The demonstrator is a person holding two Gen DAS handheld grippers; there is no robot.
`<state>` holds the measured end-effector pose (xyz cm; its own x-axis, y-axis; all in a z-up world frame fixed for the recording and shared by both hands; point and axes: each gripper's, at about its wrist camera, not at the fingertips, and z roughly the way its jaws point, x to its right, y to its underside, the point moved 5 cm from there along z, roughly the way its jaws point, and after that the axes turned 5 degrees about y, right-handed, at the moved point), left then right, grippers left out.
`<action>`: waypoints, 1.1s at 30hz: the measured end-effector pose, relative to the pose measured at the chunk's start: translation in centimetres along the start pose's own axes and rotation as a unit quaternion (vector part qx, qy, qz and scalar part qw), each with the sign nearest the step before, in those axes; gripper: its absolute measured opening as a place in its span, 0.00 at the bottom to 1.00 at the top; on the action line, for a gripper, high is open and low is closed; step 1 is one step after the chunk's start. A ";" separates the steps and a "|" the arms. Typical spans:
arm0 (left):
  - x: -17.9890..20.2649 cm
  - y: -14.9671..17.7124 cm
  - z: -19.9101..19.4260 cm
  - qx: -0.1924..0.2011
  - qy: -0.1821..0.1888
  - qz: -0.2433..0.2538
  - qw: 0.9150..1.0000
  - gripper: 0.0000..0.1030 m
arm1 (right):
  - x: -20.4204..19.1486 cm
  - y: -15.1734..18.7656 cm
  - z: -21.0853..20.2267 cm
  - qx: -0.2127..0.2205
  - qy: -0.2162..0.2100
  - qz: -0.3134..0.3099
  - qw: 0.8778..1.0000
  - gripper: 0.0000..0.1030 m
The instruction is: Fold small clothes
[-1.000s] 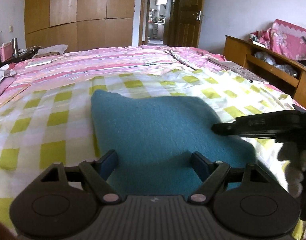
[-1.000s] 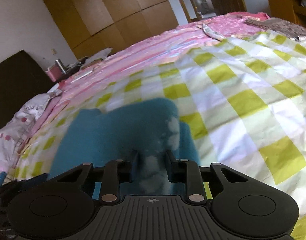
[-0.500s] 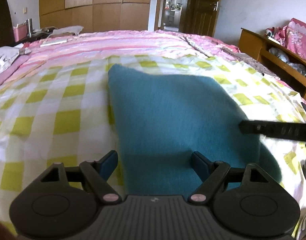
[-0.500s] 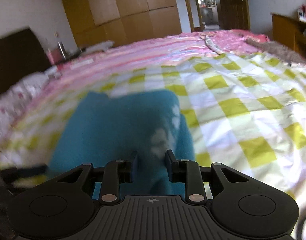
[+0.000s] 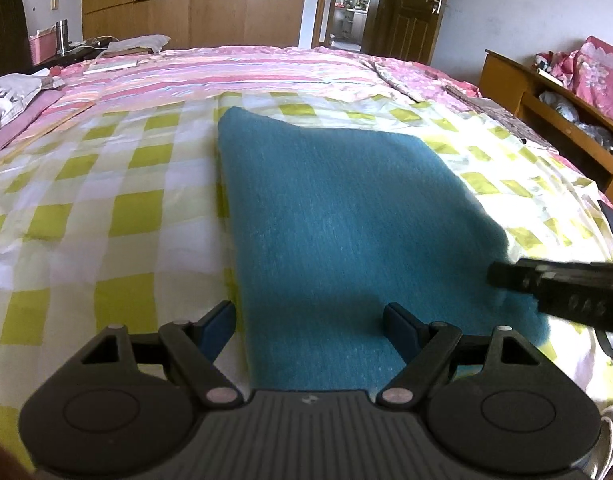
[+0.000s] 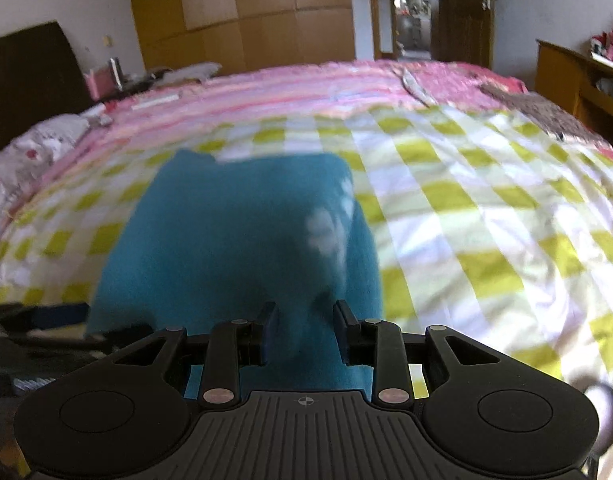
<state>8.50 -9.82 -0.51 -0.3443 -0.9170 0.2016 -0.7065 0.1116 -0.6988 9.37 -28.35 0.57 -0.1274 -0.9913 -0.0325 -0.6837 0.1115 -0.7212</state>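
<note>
Off to the right, a wooden shelf unit (image 5: pixel 562 120) holds bundled bags in its open compartment, and pink flowered bedding is piled on its top; what the bags contain cannot be told. Near the far left a pink basket (image 5: pixel 40 46) stands beside a metal flask (image 5: pixel 61 34), its contents hidden. Centrally, the teal garment (image 5: pixel 338 216) lies flat on the bed, folded into a rough rectangle with a straight left edge and a rounder right side; from the right wrist view a pale paw-like print (image 6: pixel 326 224) shows near its right edge, though motion blur softens it. Beneath it is a yellow-and-white checked sheet (image 5: pixel 106 208), and beyond that a pink striped quilt (image 5: pixel 246 72). Behind the bed stand a wooden wardrobe (image 5: pixel 194 0) and an open dark door (image 5: pixel 406 4). Over the cloth's near edge the left gripper (image 5: pixel 308 320) hovers with jaws spread wide, grasping nothing. By contrast the right gripper (image 6: pixel 305 328) has jaws narrowly parted that have just been opening, with teal fabric seen between them and the pads apparently not pressing on it.
</note>
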 end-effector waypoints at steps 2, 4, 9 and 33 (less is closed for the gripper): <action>-0.1 0.1 -0.2 0.000 0.000 -0.001 1.000 0.83 | 0.1 0.5 0.1 -0.005 0.004 0.001 1.000 0.28; -0.1 0.2 -0.2 -0.003 0.001 -0.003 1.000 0.83 | 0.0 0.6 0.0 -0.007 0.009 -0.001 1.000 0.28; -0.1 0.4 -0.3 -0.005 0.001 -0.007 1.000 0.83 | -0.1 0.7 -0.8 -0.007 0.012 0.001 1.000 0.29; 1.3 2.5 -1.5 -0.018 -0.013 0.014 1.000 0.84 | -0.6 4.0 -3.3 -0.028 0.003 0.011 1.000 0.31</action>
<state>5.38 -10.17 -0.97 -0.3481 -0.9231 0.1637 -0.7189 0.1507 -0.6786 4.36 -27.05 0.01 -0.1467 -0.9882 -0.0440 -0.7197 0.1372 -0.6806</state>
